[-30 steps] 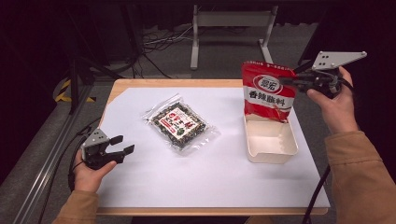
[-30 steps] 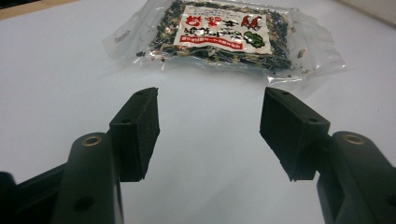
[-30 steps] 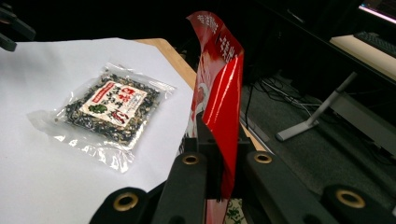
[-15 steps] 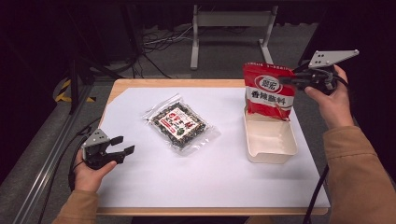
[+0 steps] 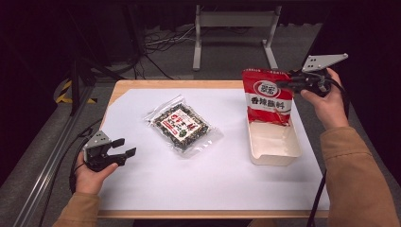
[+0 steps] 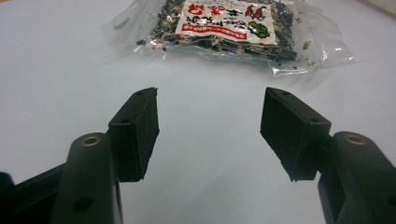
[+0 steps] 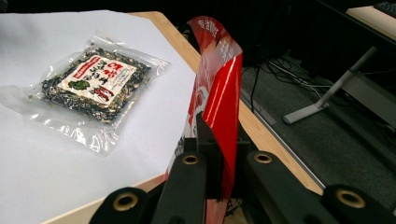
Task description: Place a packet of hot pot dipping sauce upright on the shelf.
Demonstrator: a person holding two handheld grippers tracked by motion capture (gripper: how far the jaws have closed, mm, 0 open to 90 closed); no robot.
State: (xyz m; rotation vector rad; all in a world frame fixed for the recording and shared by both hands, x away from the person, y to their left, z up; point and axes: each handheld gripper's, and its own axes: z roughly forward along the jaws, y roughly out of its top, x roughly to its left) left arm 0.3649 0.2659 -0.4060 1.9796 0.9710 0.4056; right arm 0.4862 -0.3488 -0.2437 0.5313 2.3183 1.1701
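A red snack packet [image 5: 267, 97] hangs upright with its lower edge inside the white tray [image 5: 276, 161] at the table's right. My right gripper [image 5: 283, 84] is shut on the packet's upper right edge; in the right gripper view the jaws pinch the red foil [image 7: 219, 88] between them. A clear bag of dark dried spices [image 5: 182, 125] with a red and white label lies flat in the middle of the table. My left gripper [image 5: 124, 146] rests near the left edge, open, with nothing between its jaws, pointing at the clear bag [image 6: 224, 28] a short way off.
A white sheet [image 5: 213, 184] covers the wooden table. Beyond the far edge stand a metal frame [image 5: 231, 28] and floor cables. A metal rail [image 5: 47, 175] runs along the left side. The clear bag [image 7: 91, 86] lies left of the packet in the right gripper view.
My right gripper has sunk a little and shifted left with the red packet, bringing its lower edge down into the tray. The left gripper has stayed still.
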